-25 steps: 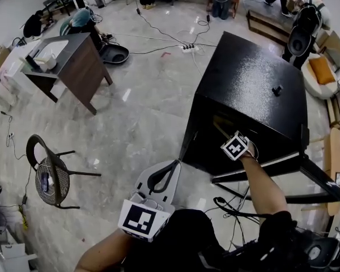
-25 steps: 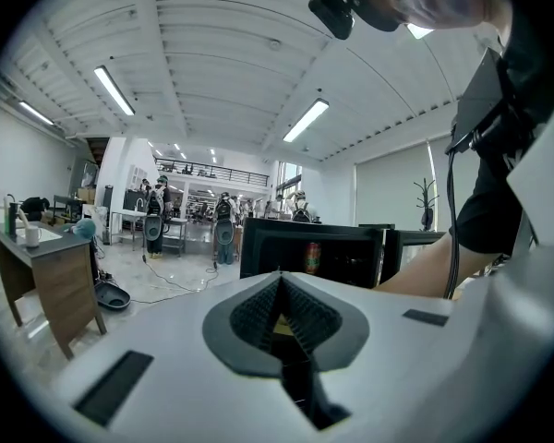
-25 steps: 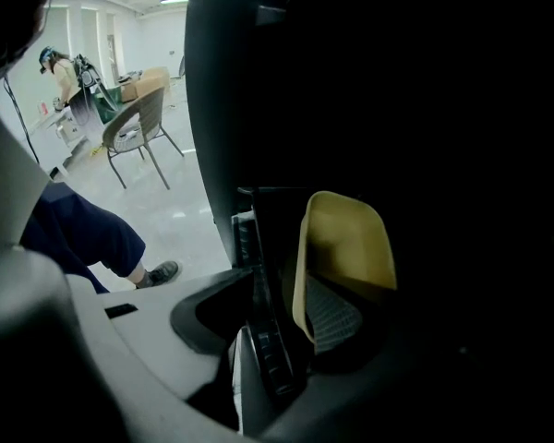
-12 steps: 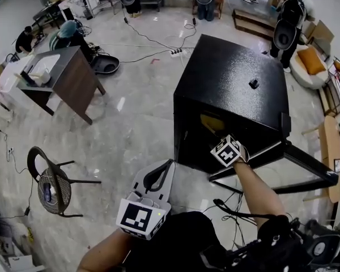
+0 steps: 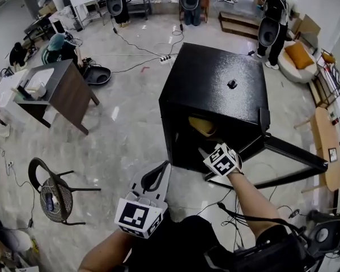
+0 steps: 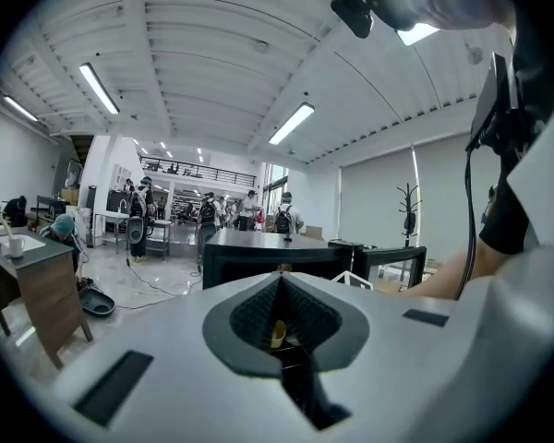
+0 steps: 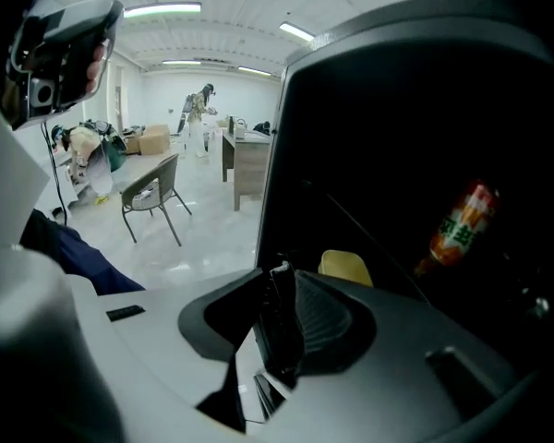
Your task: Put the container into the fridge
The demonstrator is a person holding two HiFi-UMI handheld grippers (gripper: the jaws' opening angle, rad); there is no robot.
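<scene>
Container [image 7: 344, 267]: judged light, rigid; rim hold advised.
Right gripper [image 7: 279, 293]: closing, empty, container at one o'clock.
Left gripper [image 6: 279, 314]: closed, empty.

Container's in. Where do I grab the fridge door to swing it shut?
Grip the door at its free end, farthest from the hinge, coming from your right side: it stands swung wide open, and its narrow black frame there should fit between jaws.
</scene>
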